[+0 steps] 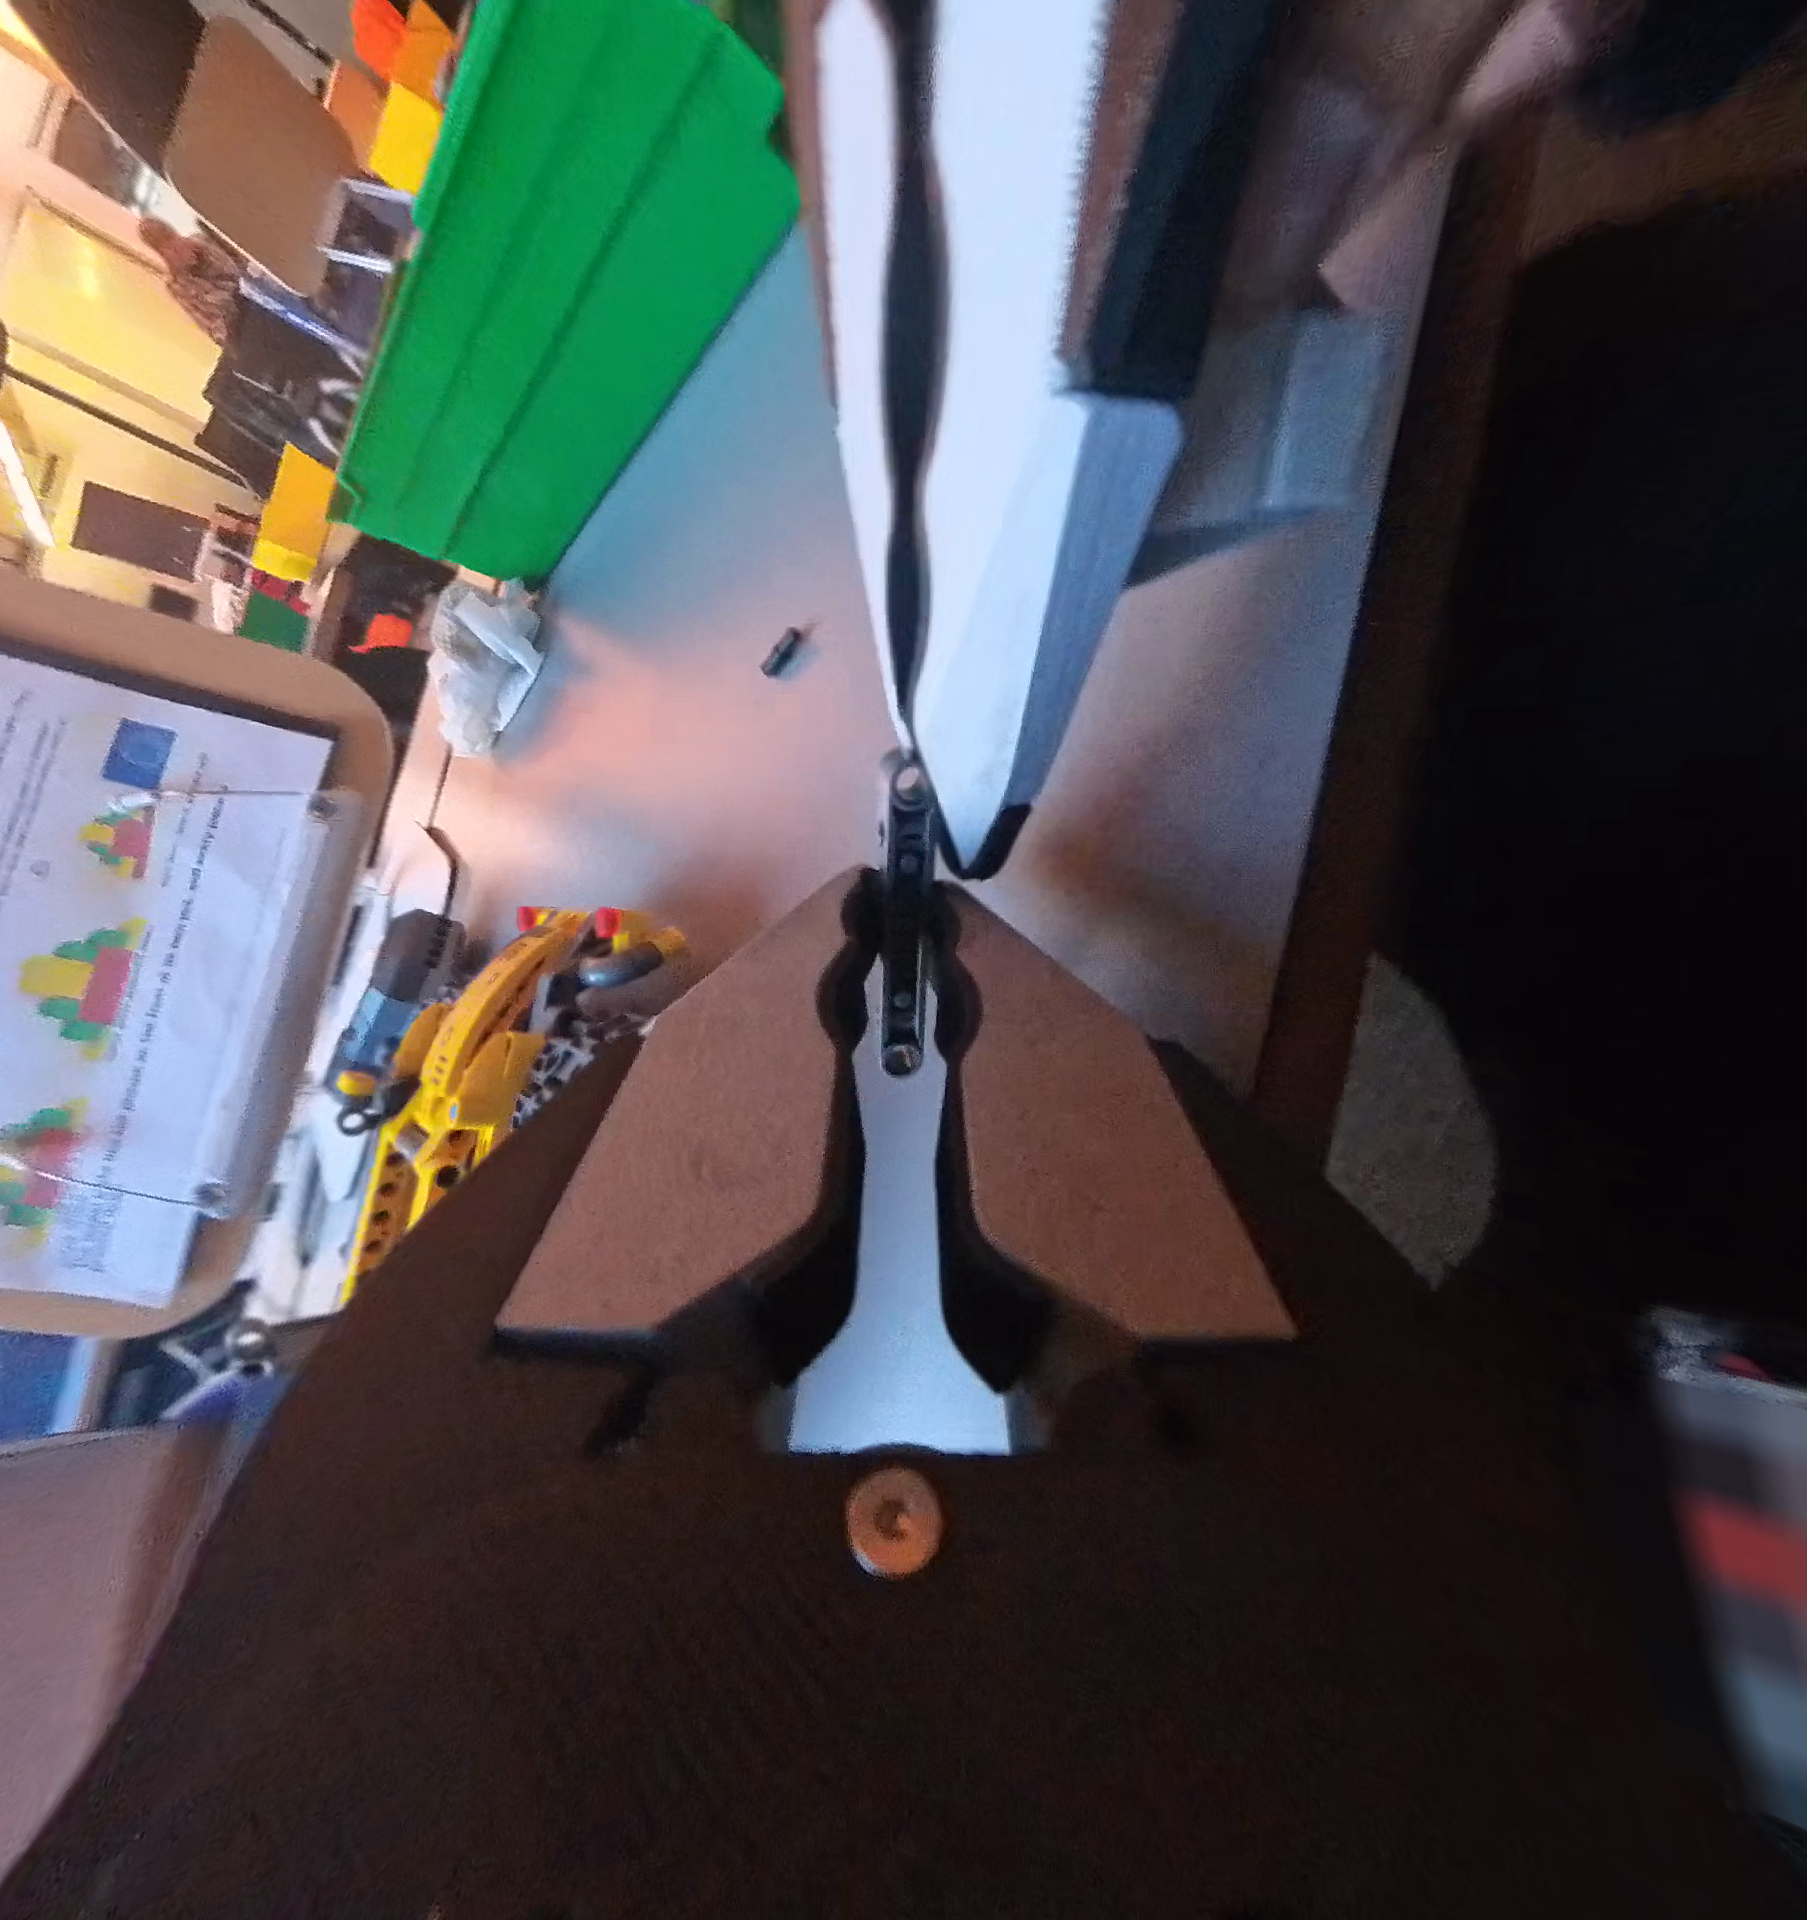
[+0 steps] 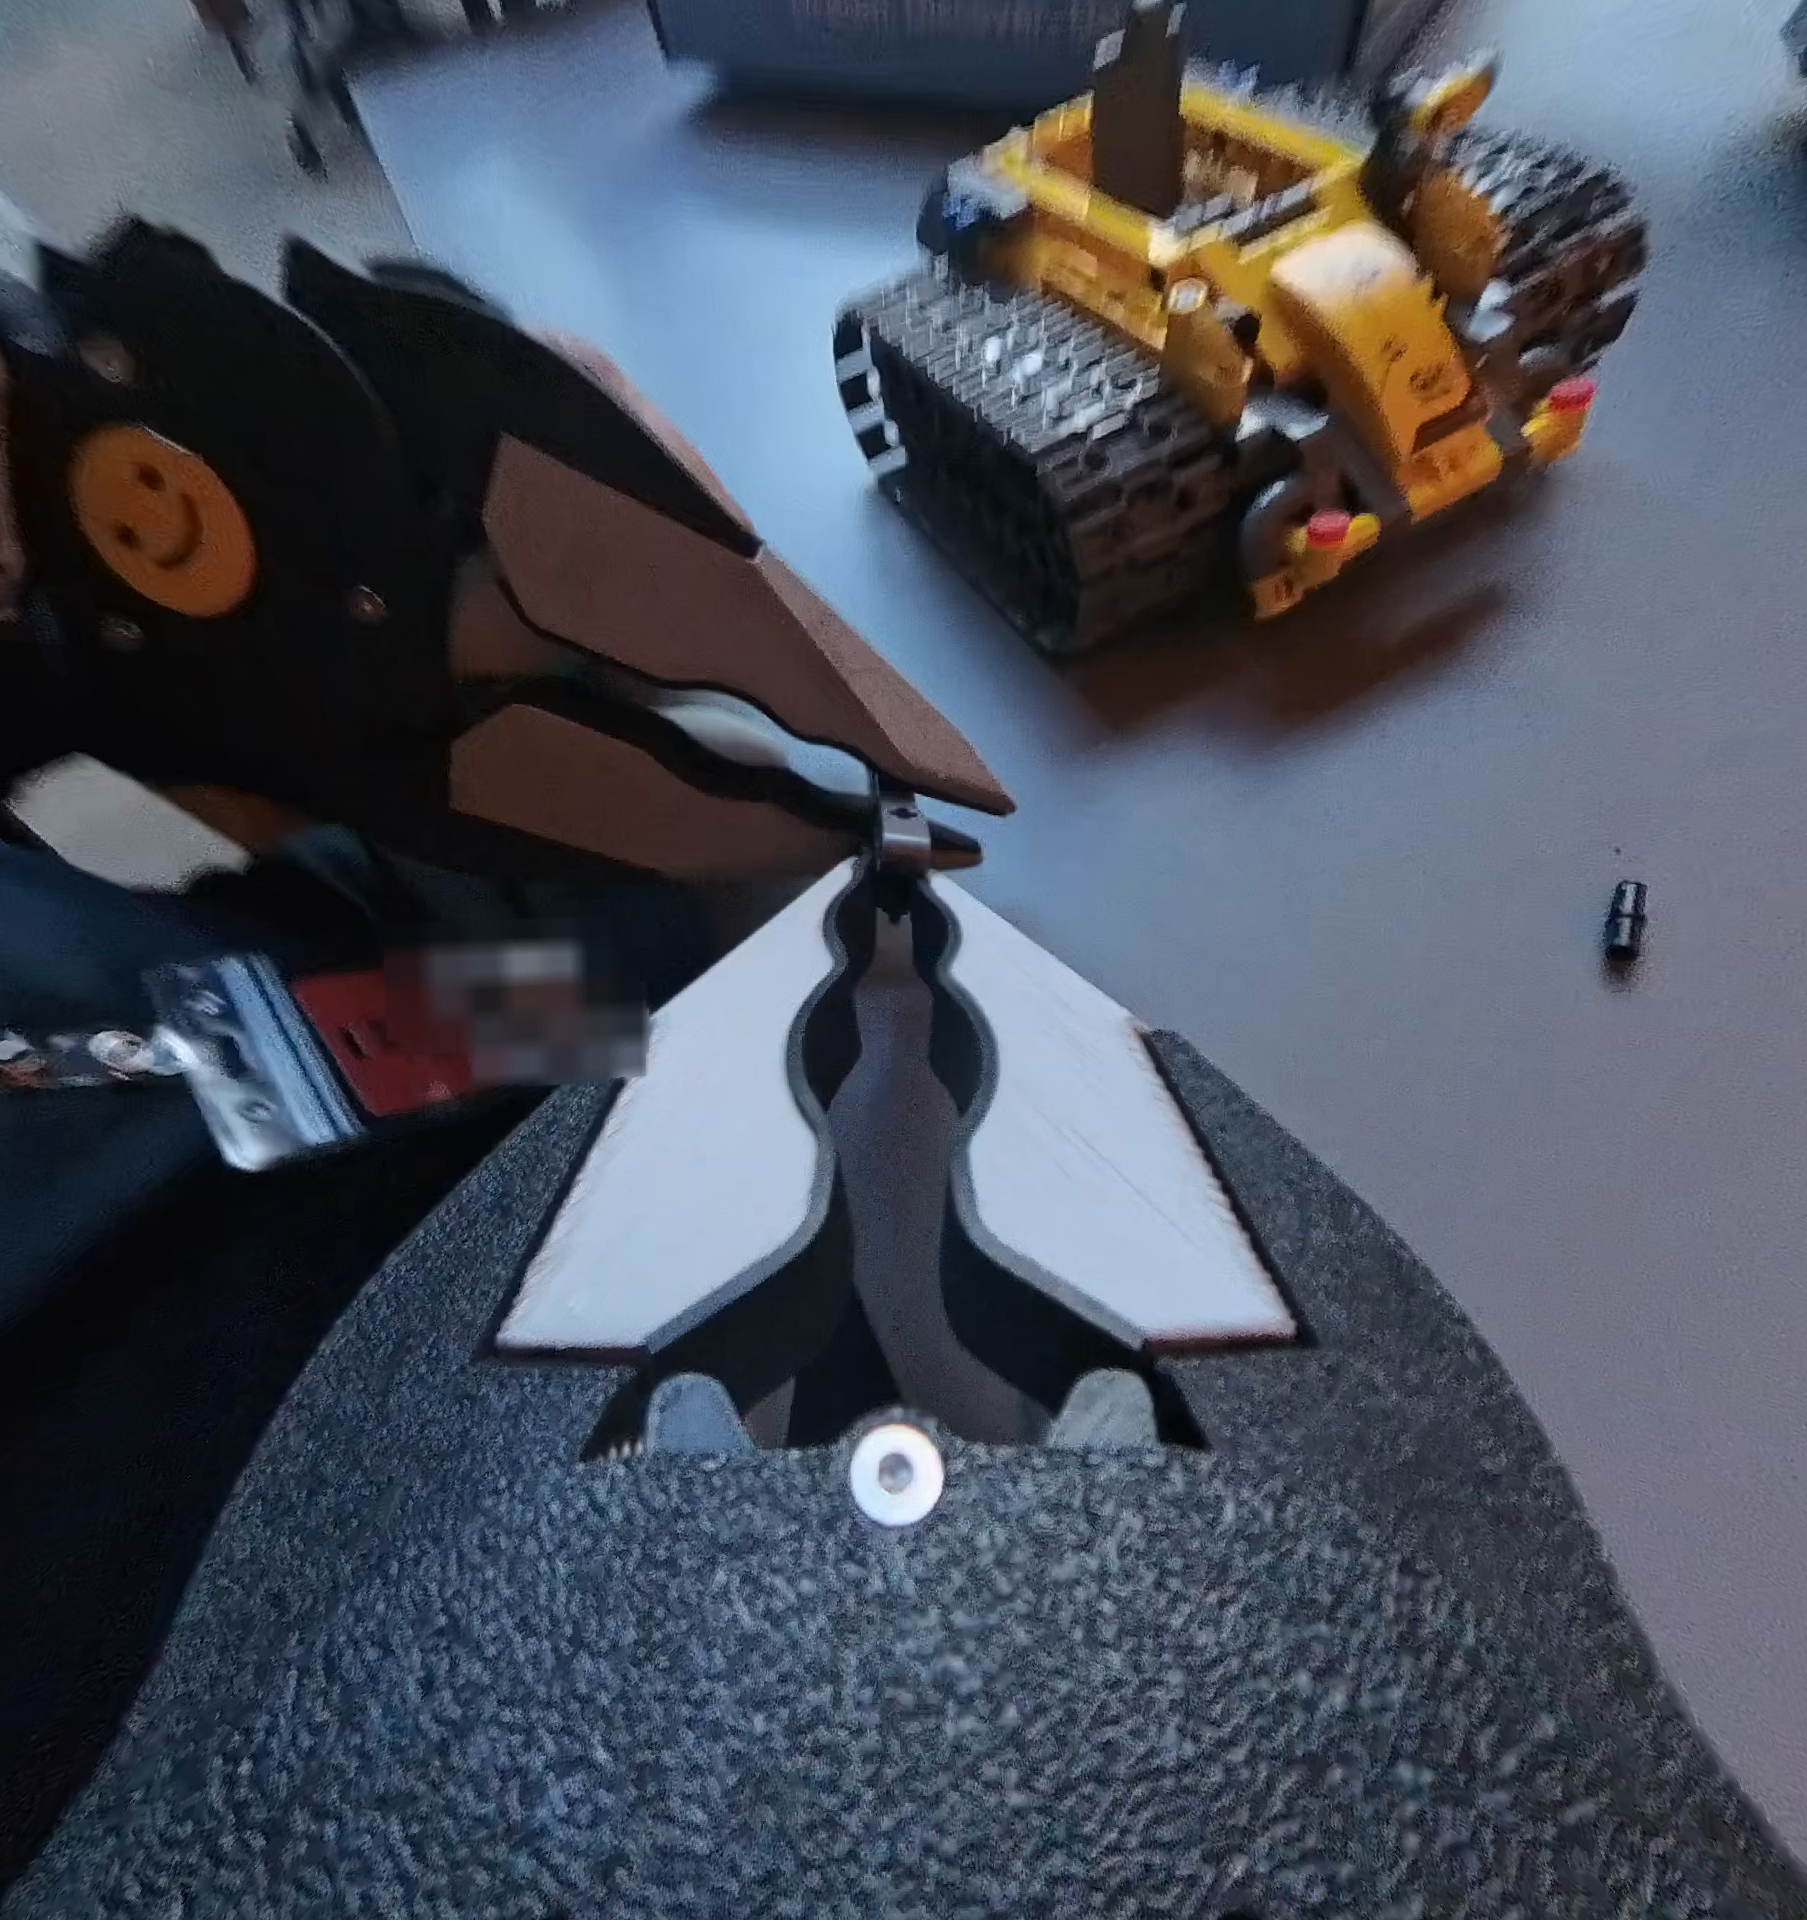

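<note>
My left gripper (image 1: 901,914), with brown fingers, is shut on a thin black toy beam with holes (image 1: 899,831), held edge-on above the table. My right gripper (image 2: 893,883), with white fingers, is shut at its tips on a small dark pin (image 2: 891,896) that touches the beam's (image 2: 904,831) end. In the left wrist view the right gripper (image 1: 911,743) comes down from the top. In the right wrist view the left gripper (image 2: 966,826) comes in from the left. How far the pin sits in the beam is hidden.
A yellow toy bulldozer with black tracks (image 2: 1242,353) stands on the grey table (image 2: 1398,1143), also seen in the left wrist view (image 1: 483,1049). A loose black pin (image 2: 1624,920) lies right of the grippers. Green bins (image 1: 566,281), a crumpled bag (image 1: 483,665) and a tray with a printed sheet (image 1: 369,727) stand behind. The tips of both grippers are at nearly the same place.
</note>
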